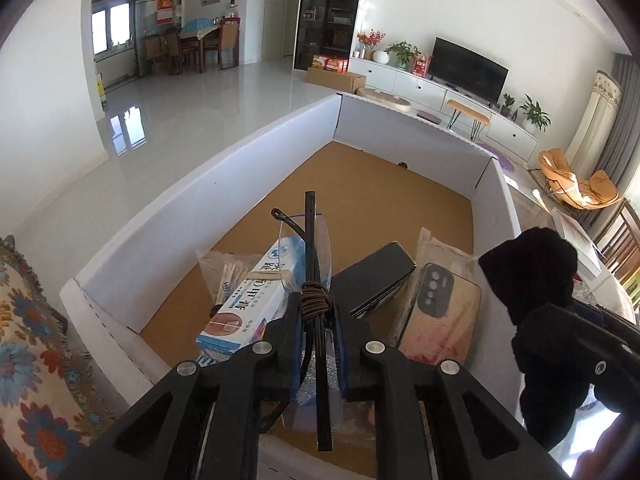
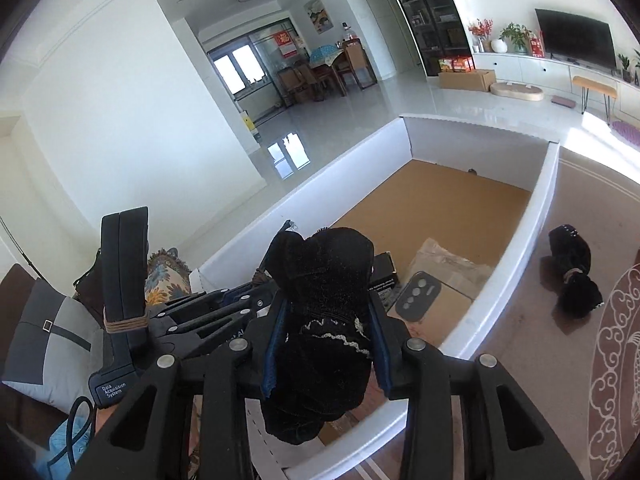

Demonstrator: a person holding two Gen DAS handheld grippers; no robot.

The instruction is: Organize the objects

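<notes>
Left hand-held gripper [image 1: 316, 316]: clenched on a pair of glasses with thin dark arms and clear lenses [image 1: 310, 256], held above the near end of the box; a brown cord is wound round the arms just at the fingertips.
Right hand-held gripper [image 2: 326, 320]: grasping a black velvety fabric bundle with white lace trim [image 2: 324, 312], its blue pads pressing both sides, over the box's near edge.
Box: a large white-walled cardboard box with a brown floor [image 1: 192, 196], standing on the tabletop; its far half is bare.
Inside, near end: a white and blue printed carton [image 1: 244, 312] on the left, lying over a clear plastic packet [image 1: 224, 268].
Inside, middle: a flat black rectangular case [image 1: 380, 280], tilted, just beside the carton.
Inside, right: a tan phone case with a dark camera panel in a clear wrapper [image 1: 440, 308], close to the right wall.
Outside the box: a second black fabric bundle tied with a band [image 2: 574, 276], lying on the patterned tabletop to the right, well apart from the held one.
</notes>
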